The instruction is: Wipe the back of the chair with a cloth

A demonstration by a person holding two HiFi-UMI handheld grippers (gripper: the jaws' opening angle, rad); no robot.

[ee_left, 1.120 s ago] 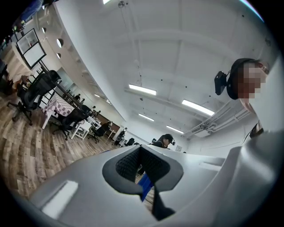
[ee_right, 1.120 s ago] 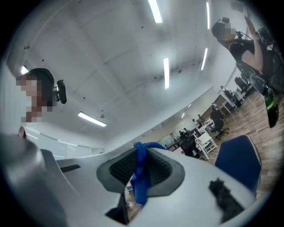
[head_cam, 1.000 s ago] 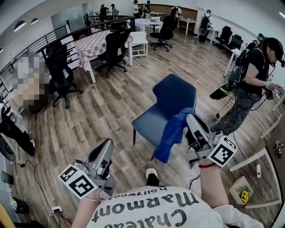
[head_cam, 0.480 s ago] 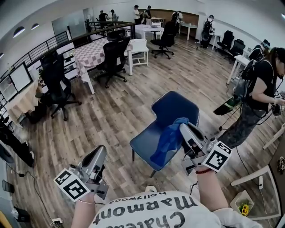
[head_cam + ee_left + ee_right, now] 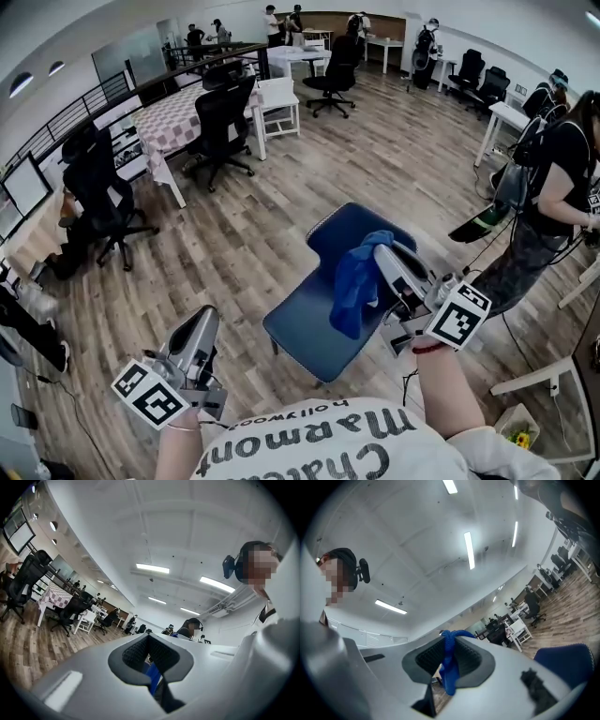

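**Right hand-held gripper (image 5: pixel 382 251) clamped on cloth (image 5: pixel 354 286)**

Pinched tight on a fold of the blue cloth, above the blue chair (image 5: pixel 305 323), near its back. Rest of the cloth hanging down over the seat; touching it or not, cannot tell. Left hand-held gripper (image 5: pixel 202 321): closed on nothing, low at the left, well apart from the chair. Farther off on the wood floor (image 5: pixel 281 178), a checkered desk (image 5: pixel 164 122) with black office chairs (image 5: pixel 220 127) beside it.

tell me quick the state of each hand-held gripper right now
Left hand-held gripper: closed, holding nothing.
Right hand-held gripper: closed on the blue cloth.
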